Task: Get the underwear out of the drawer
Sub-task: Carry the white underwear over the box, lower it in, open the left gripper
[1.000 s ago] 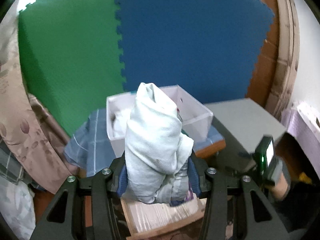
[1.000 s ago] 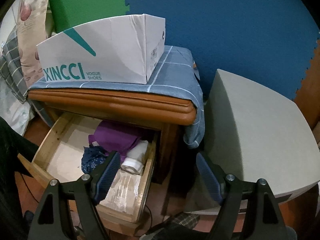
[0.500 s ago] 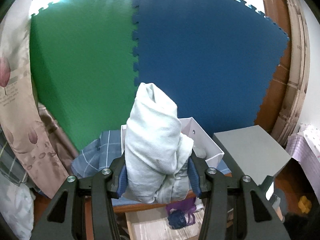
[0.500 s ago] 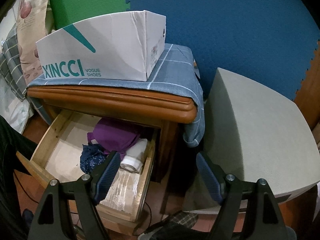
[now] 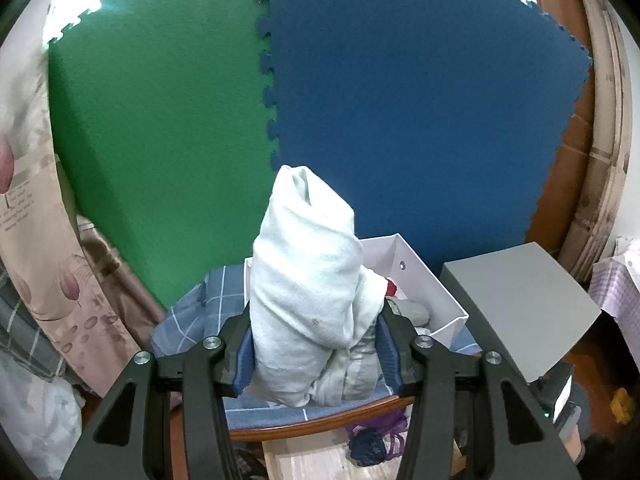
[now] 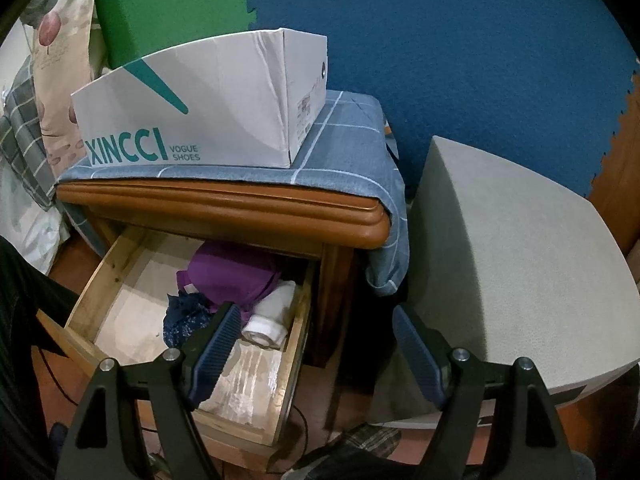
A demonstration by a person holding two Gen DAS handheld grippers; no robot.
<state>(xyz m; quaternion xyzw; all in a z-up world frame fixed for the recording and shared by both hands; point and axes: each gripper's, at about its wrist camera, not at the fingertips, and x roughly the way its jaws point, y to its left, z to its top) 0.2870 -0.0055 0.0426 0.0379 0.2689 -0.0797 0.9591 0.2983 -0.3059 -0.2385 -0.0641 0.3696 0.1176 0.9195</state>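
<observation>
My left gripper [image 5: 316, 354] is shut on a rolled pale grey-white piece of underwear [image 5: 308, 280] and holds it upright, above the nightstand and in front of the white shoe box [image 5: 424, 284]. The open wooden drawer [image 6: 120, 280] shows in the right wrist view with a purple garment [image 6: 232, 276], a dark blue lace piece [image 6: 186, 316] and a white roll [image 6: 270, 318] inside. The drawer also shows at the bottom of the left wrist view [image 5: 304, 460]. My right gripper [image 6: 316, 344] is open and empty, hovering over the drawer's right front corner.
The white XINCCI shoe box [image 6: 208, 104] stands on a blue checked cloth [image 6: 344, 148] on the wooden nightstand [image 6: 224, 204]. A grey cabinet [image 6: 512, 256] stands to the right. Green and blue foam mats [image 5: 400, 100] cover the wall. A floral curtain [image 5: 28, 200] hangs left.
My left gripper has risen with the underwear, so the shoe box and nightstand now sit lower in its view. The right gripper has barely moved.
</observation>
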